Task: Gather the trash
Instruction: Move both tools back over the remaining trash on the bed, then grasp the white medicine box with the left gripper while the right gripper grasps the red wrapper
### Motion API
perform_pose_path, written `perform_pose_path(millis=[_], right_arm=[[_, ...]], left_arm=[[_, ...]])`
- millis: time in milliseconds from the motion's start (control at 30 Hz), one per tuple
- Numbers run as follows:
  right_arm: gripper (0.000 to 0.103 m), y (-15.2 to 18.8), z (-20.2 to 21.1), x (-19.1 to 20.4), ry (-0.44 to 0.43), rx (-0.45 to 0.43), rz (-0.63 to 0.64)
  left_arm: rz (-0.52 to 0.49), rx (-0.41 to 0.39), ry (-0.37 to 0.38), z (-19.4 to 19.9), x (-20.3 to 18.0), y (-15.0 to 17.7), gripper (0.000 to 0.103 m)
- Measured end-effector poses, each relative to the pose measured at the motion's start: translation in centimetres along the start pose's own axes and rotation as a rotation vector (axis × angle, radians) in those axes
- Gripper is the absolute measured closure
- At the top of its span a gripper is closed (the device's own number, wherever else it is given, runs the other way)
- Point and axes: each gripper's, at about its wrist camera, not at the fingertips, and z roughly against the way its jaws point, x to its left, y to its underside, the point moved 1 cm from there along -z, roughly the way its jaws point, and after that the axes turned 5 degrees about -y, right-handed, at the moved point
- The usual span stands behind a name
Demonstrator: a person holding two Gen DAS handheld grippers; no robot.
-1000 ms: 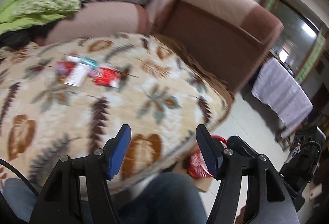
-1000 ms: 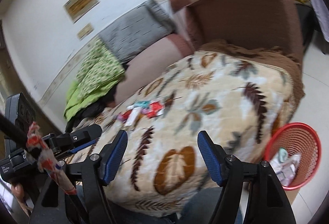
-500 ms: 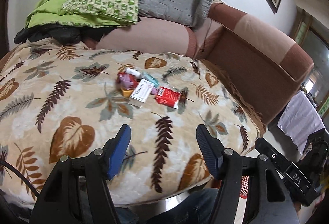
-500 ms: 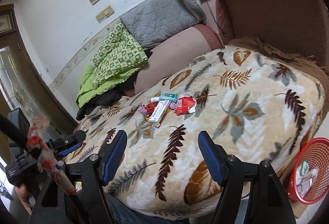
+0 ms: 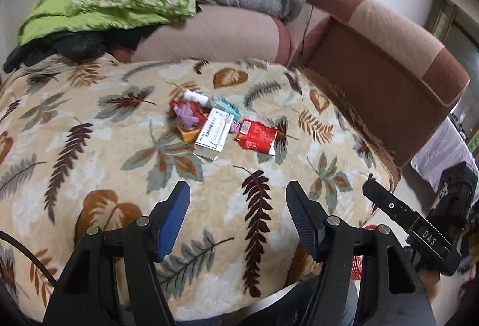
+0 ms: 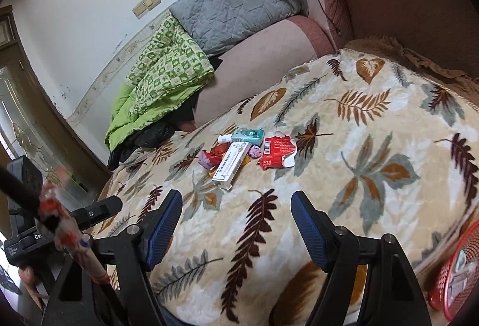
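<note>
— Two grippers, yours: left gripper (image 5: 238, 200) and right gripper (image 6: 236, 209) both spread wide, nothing between the fingers, both above the near part of the leaf-patterned blanket (image 6: 374, 122).

— Trash location?

— Clustered mid-blanket, far of both grippers: white box (image 5: 214, 133), red wrapper (image 5: 256, 137) just right of it, teal carton (image 6: 248, 136) behind. Red basket (image 6: 455, 269) sits low at the right.
</note>
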Motion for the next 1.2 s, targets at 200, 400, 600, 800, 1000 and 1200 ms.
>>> perform_pose_path(millis=[200,400,600,800,1000,1200], right_arm=[[0.024,-1.6,-5.6,-2.8,-0.033,0.074,-0.033],[0.024,-3.6,-11.1,-6.2,-0.031,0.116,-0.068],[0.024,-5.5,-17.2,-9.7,-0.008,0.154,-0.078],[0.034,-6.6,-21.9,-12.0,0.007,0.175,-0.076],[0.081,-5.0,-23.5,-12.0,0.029,0.173,-0.053],[0.096,-4.4,-22.2,-12.0,0.019,0.112,-0.059]], left_arm=[[-0.096,0.125,-0.014,-6.4,-0.5,-2.7,0.036],[-0.084,0.255,0.001,-13.2,0.5,-4.9,0.036],[-0.122,0.277,-0.046,-19.1,0.7,-6.3,0.036],[-0.143,0.294,-0.097,-23.3,1.4,-7.0,0.036],[-0.146,0.355,-0.113,-26.8,1.7,-7.3,0.036],[-0.159,0.342,-0.129,-26.9,1.5,-7.0,0.049]])
